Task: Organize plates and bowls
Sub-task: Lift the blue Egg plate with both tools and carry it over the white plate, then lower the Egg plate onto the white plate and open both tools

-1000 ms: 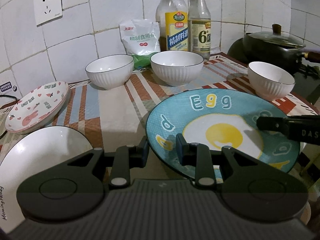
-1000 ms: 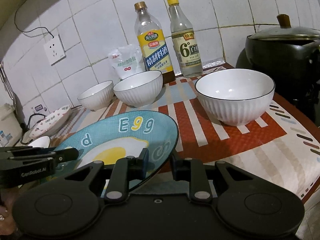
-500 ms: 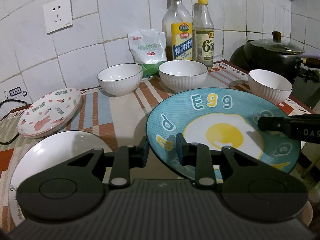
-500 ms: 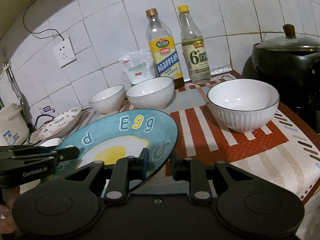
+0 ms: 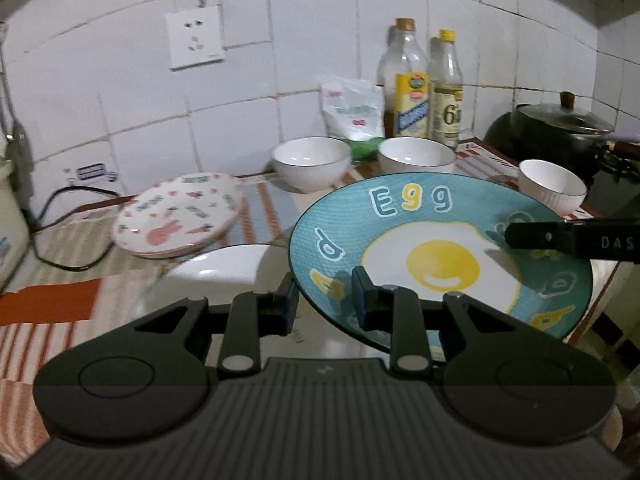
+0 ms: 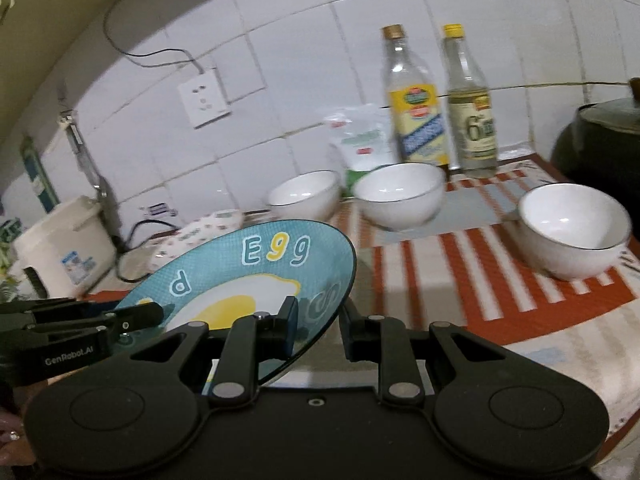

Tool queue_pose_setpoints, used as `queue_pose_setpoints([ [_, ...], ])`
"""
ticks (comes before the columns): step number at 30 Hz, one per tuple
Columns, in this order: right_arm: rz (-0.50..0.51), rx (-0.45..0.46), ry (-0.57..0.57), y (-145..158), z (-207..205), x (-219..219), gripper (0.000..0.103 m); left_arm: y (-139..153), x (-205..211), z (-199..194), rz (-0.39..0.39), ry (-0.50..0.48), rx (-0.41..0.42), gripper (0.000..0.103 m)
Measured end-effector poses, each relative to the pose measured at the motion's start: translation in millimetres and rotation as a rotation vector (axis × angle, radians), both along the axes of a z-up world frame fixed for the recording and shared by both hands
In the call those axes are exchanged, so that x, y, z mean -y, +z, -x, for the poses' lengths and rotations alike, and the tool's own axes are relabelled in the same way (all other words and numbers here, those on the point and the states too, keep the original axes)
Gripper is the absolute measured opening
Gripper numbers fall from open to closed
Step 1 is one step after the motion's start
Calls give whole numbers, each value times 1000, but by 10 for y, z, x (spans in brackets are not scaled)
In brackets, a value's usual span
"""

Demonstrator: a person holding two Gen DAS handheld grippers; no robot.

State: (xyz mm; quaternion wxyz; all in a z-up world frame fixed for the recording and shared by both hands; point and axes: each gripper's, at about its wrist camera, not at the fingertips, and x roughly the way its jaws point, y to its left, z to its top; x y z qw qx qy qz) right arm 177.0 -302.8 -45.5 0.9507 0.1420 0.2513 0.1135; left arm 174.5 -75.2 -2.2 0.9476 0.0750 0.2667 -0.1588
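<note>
Above the striped tablecloth (image 5: 264,208), the blue egg plate (image 5: 424,216) is held in the air, carried at two sides; the left gripper (image 5: 325,300) is clamped on its near-left rim, and the right gripper (image 6: 318,322) grasps the opposite rim; the plate tilts a little. The white plate (image 5: 224,268) lies just below to the left, the rabbit plate (image 5: 180,216) behind it. I judge it should go onto the white plate; keep both hands level, lower slowly, release only when it rests; the three bowls (image 5: 310,162) wait behind.
</note>
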Motion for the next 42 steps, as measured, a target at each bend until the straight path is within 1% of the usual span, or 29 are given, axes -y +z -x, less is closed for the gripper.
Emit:
queue_pose_setpoints([
  [4, -8, 6, 28, 26, -20, -242, 27, 27, -267, 36, 8, 25, -3, 26],
  [8, -2, 7, 56, 10, -53, -489, 27, -5, -535, 60, 22, 48, -3, 26],
  [10, -22, 1, 75, -15, -97, -554, 27, -40, -650, 65, 26, 56, 1, 26],
  [12, -39, -9, 91, -49, -155, -623, 27, -82, -768, 48, 38, 66, -11, 26],
  [17, -15, -33, 127, -118, -266, -878, 27, -210, -1023, 1, 59, 100, -46, 26],
  [22, -7, -65, 149, -201, -364, -1019, 27, -324, -1189, -71, 70, 120, -80, 26],
  [25, -3, -79, 147, -247, -401, -1064, 27, -386, -1254, -120, 86, 114, -110, 26],
  [28, 10, -89, 144, -282, -425, -1084, 27, -442, -1260, -156, 87, 113, -121, 26],
  [32, 35, -87, 141, -292, -437, -1109, 27, -459, -1252, -171, 84, 113, -117, 26],
  [38, 111, -67, 134, -292, -438, -1188, 27, -480, -1234, -198, 81, 118, -110, 26],
  [42, 124, -69, 128, -317, -459, -1195, 27, -486, -1221, -208, 71, 110, -112, 26],
])
